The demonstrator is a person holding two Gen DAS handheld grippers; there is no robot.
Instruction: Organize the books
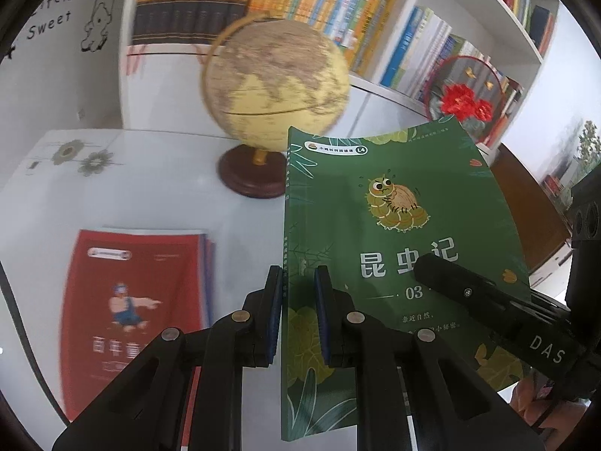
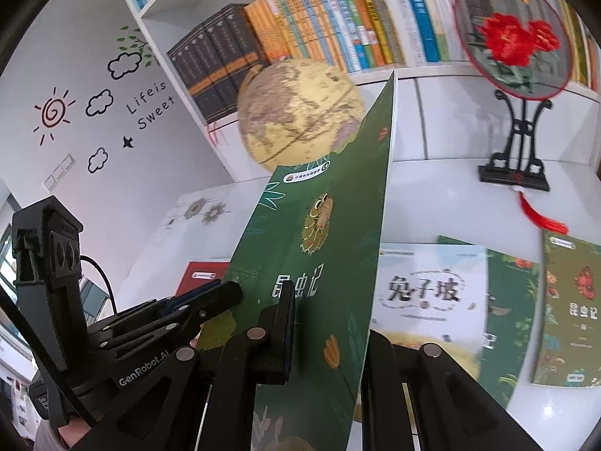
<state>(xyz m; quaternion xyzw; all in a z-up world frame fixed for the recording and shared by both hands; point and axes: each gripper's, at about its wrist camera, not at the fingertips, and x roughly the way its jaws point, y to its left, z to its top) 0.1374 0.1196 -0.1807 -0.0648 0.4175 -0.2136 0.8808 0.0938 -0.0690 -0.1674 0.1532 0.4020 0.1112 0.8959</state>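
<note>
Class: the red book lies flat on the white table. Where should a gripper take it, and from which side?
Grip the red book at its right-hand page edge, coming in low from that side. It lies flat, cover up, atop other books, with bare table there, so one finger could probably slide under.

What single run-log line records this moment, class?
held: green book 昆虫记 03 | left claw: astride spine edge | right claw: shut on cover | red book: flat on white table

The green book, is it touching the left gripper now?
Touching. In the left wrist view, the left gripper has its blue-padded fingers on both sides of the green book, pressed on its spine edge with no gap visible.
</note>
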